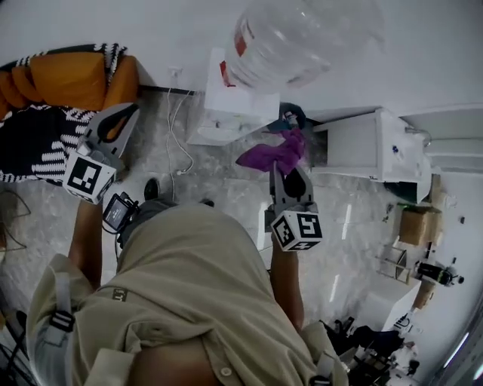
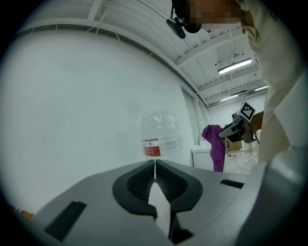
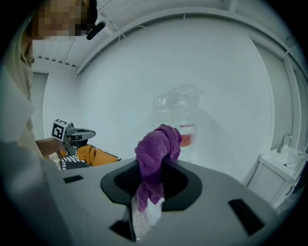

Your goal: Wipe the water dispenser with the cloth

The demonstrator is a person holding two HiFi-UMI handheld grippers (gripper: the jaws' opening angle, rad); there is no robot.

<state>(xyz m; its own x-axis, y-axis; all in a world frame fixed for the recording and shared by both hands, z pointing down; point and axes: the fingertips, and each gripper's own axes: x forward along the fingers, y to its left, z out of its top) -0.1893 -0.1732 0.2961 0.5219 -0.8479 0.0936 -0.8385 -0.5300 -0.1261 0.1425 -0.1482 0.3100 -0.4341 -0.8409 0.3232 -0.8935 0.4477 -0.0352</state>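
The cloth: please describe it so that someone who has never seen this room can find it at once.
Start at the white water dispenser against the wall, with the big clear bottle on top. Close to it, the right hand-held gripper is shut on the cloth. It is the only purple thing there, soft and crumpled.

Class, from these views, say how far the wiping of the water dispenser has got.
Done: the purple cloth is picked up, clamped in the right gripper. In hand: it hangs in the air near the water dispenser, with no contact showing. Left: all the wiping. The left gripper is shut, empty, off to the side.
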